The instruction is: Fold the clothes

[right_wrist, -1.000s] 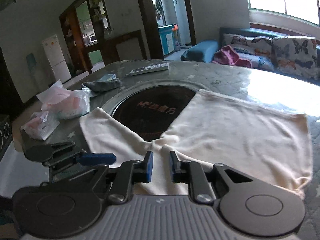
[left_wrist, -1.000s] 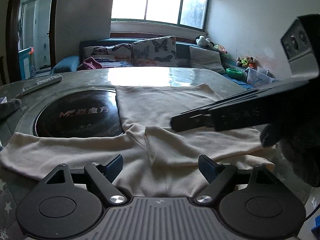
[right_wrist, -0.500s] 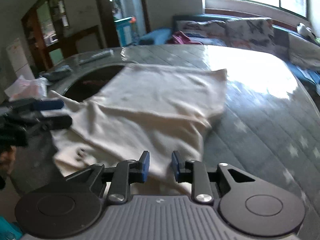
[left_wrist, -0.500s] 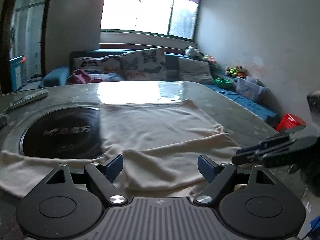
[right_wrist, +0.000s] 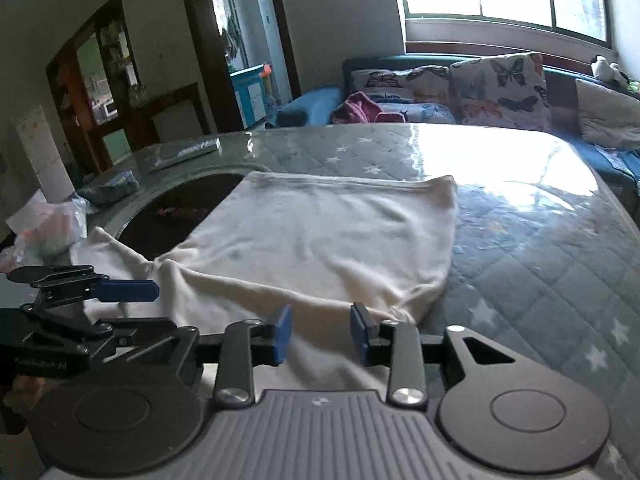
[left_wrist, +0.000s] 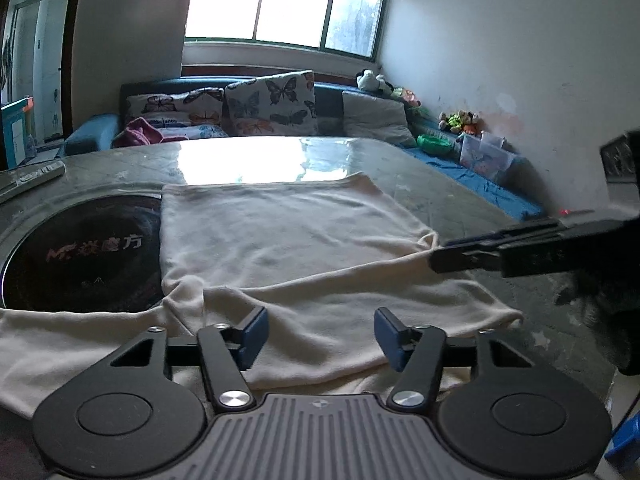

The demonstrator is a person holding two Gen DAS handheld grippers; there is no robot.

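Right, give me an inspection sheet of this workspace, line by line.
Surface: quilted star-print table under a glossy cover, with a round black hotplate set into it.
Job's things: cream shirt spread flat, right sleeve folded across the chest, left sleeve out over the hotplate.
Clutter: remote control, plastic bags, grey cloth.
Grippers: left claw open above the near hem; right claw open at the shirt's near right edge.
Cables: nothing seen.
Surroundings: sofa with butterfly cushions, window, soft toys, doorway.
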